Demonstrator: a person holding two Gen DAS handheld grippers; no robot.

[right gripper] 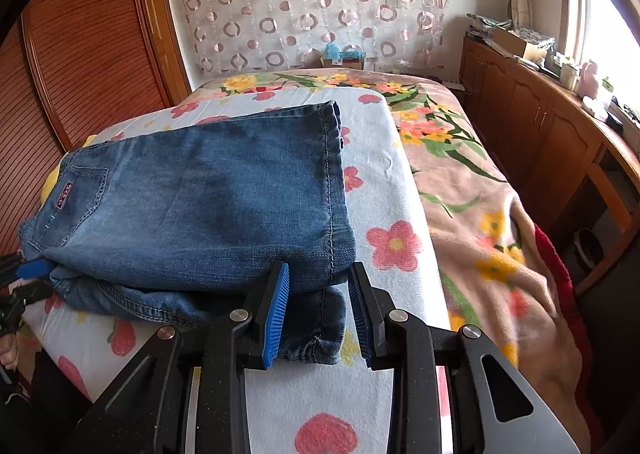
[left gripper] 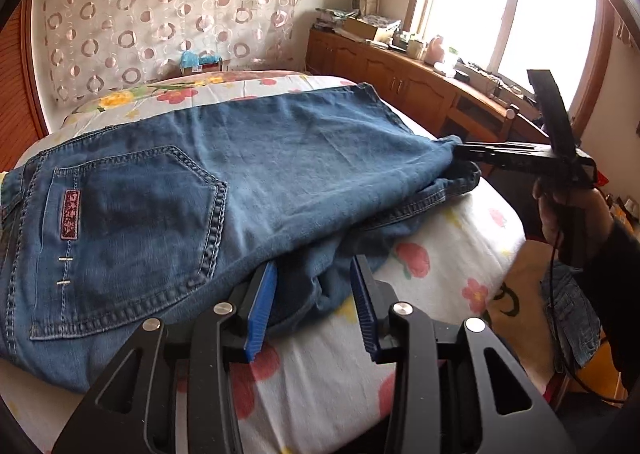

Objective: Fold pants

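Observation:
Blue jeans point(left gripper: 280, 158) lie folded in half on the flowered sheet, back pocket point(left gripper: 132, 230) up at the left. In the left wrist view my left gripper point(left gripper: 314, 264) stands at the near edge by the seat, with a bunch of denim filling the gap between its blue pads point(left gripper: 262, 314). In the right wrist view the jeans point(right gripper: 200, 182) reach toward me, and my right gripper point(right gripper: 319, 268) is shut on the stacked hem ends of the legs. That right gripper point(left gripper: 460, 152) also shows from the side, pinching the raised denim corner. The left gripper point(right gripper: 36, 268) shows at the jeans' left edge.
The white flowered sheet point(right gripper: 384, 194) covers the bed, with a pink floral blanket point(right gripper: 480, 194) to its right. A wooden cabinet point(right gripper: 540, 126) with clutter on top runs under the window. A wooden wardrobe door point(right gripper: 88, 54) stands at the left. A person's hand point(left gripper: 560, 206) holds the right gripper.

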